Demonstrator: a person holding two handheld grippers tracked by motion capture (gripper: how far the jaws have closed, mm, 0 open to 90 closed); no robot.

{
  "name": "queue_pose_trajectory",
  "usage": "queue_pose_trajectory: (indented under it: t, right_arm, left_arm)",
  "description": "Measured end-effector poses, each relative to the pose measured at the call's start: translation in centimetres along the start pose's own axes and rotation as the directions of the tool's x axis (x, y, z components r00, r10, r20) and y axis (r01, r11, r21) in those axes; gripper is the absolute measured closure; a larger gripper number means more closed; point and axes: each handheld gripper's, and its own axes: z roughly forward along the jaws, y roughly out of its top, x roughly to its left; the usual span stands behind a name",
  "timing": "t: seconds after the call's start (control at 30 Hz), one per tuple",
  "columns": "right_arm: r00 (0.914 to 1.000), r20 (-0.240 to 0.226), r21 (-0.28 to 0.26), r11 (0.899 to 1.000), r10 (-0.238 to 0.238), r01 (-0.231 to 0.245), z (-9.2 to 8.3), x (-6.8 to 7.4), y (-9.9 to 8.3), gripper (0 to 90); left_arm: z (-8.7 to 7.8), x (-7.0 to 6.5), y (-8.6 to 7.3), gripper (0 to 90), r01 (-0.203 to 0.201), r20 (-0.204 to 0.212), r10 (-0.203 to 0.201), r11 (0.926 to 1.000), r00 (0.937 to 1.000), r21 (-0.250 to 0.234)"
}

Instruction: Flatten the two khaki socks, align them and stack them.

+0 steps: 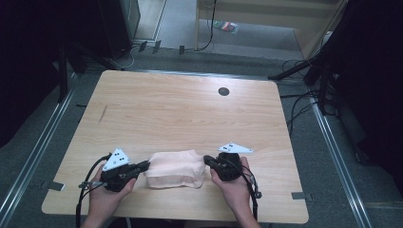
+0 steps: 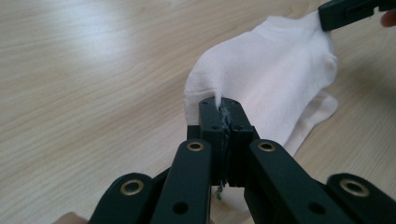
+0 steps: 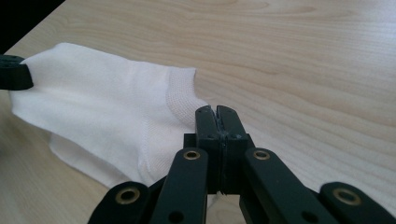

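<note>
A pale white sock [image 1: 175,168] lies near the table's front edge, stretched between both grippers. My left gripper [image 1: 143,166] is shut on the sock's left end; in the left gripper view its jaws [image 2: 222,106] pinch a fold of the sock [image 2: 275,65], and the other gripper's tip [image 2: 348,11] holds the far end. My right gripper [image 1: 208,159] is shut on the sock's right end. In the right gripper view the tips [image 3: 217,113] clamp the ribbed cuff edge of the sock [image 3: 102,107], with the left gripper's tip [image 3: 14,73] at the far corner.
The light wooden table [image 1: 180,114] has a small dark round hole [image 1: 223,91] toward its back right. A person's hands [image 1: 107,197] come in at the front edge. Cables and dark stands [image 1: 323,80] surround the table on the floor.
</note>
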Motion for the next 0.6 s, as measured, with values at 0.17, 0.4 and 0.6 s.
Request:
queue_pose_trajectory:
  t: [0.17,0.4,0.6]
  right_arm:
    - [1.0000,-0.002,0.010,1.000,-0.008,0.008,-0.2,0.3,-0.6,89.9]
    - [1.0000,0.003,0.029,1.000,0.005,-0.005,-0.5,0.1,-1.6,89.9]
    - [0.9999,0.009,0.045,0.999,0.008,-0.008,-0.1,0.3,-2.3,89.8]
  left_arm:
    - [0.0,-0.2,-0.5,90.0,-0.006,0.006,0.005,0.9998,1.0000,0.021]
    - [0.6,-1.1,-1.0,89.8,-0.044,0.000,0.044,0.9970,0.9990,0.064]
    - [1.2,-1.4,-1.3,89.8,-0.064,-0.003,0.065,0.9932,0.9979,0.097]
